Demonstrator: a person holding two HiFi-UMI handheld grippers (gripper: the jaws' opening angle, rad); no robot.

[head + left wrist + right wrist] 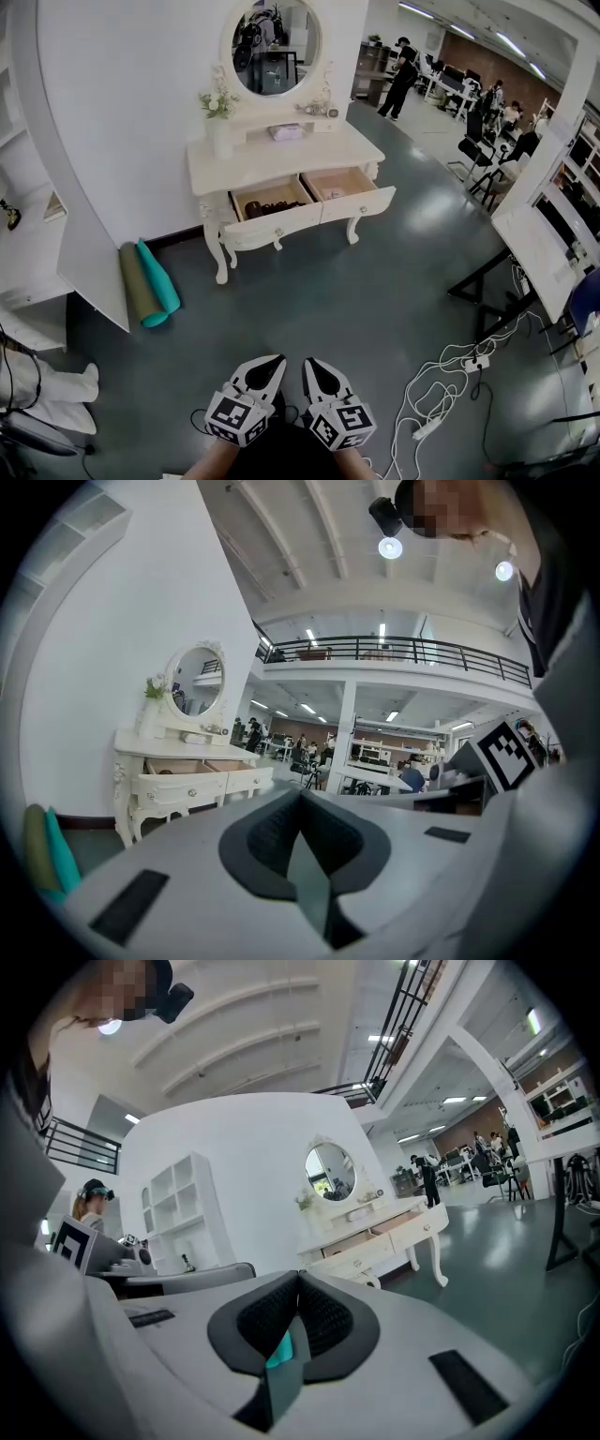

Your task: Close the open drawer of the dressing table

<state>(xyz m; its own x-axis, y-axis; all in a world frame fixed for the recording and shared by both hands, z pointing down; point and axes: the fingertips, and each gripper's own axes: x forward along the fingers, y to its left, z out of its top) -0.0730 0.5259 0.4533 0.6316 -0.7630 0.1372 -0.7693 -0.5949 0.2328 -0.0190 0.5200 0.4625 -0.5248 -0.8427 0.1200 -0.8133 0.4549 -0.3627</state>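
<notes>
White table [281,161], two open drawers [277,225] [360,202]; left gripper [278,360], right gripper [307,363] closed

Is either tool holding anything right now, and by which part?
Nothing is held: the left tool and the right tool are both shut, with nothing between them.

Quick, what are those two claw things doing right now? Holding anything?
Left gripper: closed, tips together, holding nothing.
Right gripper: closed, tips together, holding nothing.
</notes>
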